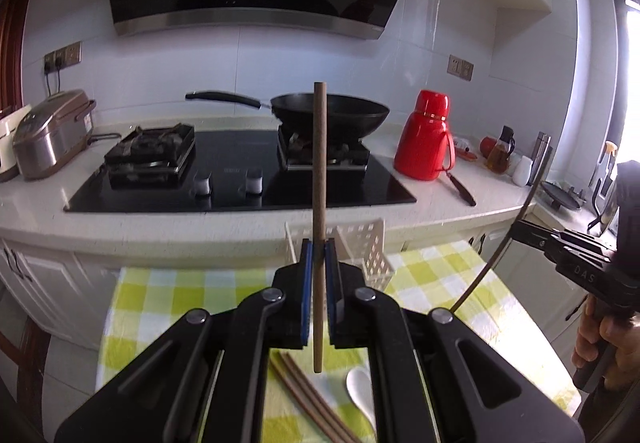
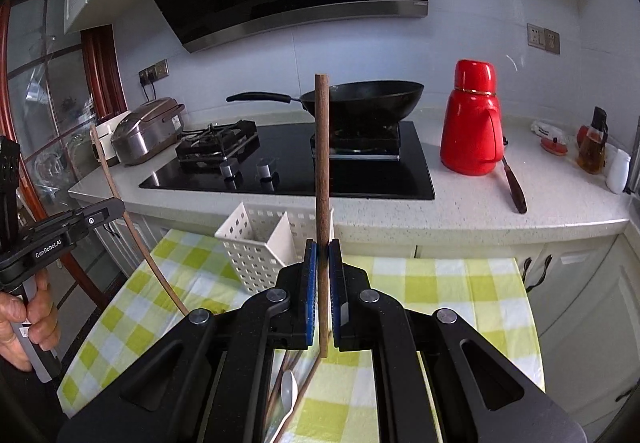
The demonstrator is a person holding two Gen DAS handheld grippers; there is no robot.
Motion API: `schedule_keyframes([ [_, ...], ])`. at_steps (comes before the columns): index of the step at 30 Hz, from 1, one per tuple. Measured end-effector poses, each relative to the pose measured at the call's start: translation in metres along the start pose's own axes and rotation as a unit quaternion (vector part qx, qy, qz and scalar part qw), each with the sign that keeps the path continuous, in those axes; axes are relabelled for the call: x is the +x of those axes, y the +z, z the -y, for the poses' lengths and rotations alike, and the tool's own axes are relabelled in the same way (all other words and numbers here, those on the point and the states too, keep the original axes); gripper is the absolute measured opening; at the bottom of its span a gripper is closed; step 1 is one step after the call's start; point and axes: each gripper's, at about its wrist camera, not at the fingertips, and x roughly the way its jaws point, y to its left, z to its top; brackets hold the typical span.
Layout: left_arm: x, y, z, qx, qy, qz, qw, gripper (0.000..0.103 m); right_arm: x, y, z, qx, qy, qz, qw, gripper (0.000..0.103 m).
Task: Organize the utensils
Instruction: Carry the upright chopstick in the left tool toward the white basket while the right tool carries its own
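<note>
Left gripper (image 1: pixel 319 247) is clamped on an upright brown chopstick (image 1: pixel 319 179), right gripper (image 2: pixel 322 249) clamped on another chopstick (image 2: pixel 322 163). Both are held above the checked cloth (image 2: pixel 440 283), near the white basket (image 2: pixel 256 243); more chopsticks (image 1: pixel 304 395) and a white spoon (image 1: pixel 360 387) lie below.

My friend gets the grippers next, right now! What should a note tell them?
Left hand-held gripper: shut on one upright brown wooden chopstick.
Right hand-held gripper: shut on another brown wooden chopstick.
White perforated plastic basket stands on the green-checked tablecloth, by the counter.
Left to do: drop both chopsticks in; more brown chopsticks and a white ceramic spoon lie on the cloth.
</note>
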Motion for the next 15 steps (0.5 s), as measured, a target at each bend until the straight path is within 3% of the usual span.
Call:
schedule_keyframes([
  [7, 0.015, 0.057, 0.006, -0.001, -0.005, 0.028, 0.9996, 0.006, 0.022, 0.050, -0.007, -0.007, 0.012, 0.024, 1.000, 0.006],
  [15, 0.054, 0.089, 0.009, -0.014, 0.005, 0.035, 0.9993, 0.006, 0.058, 0.070, -0.015, -0.011, 0.018, 0.021, 1.000, 0.006],
])
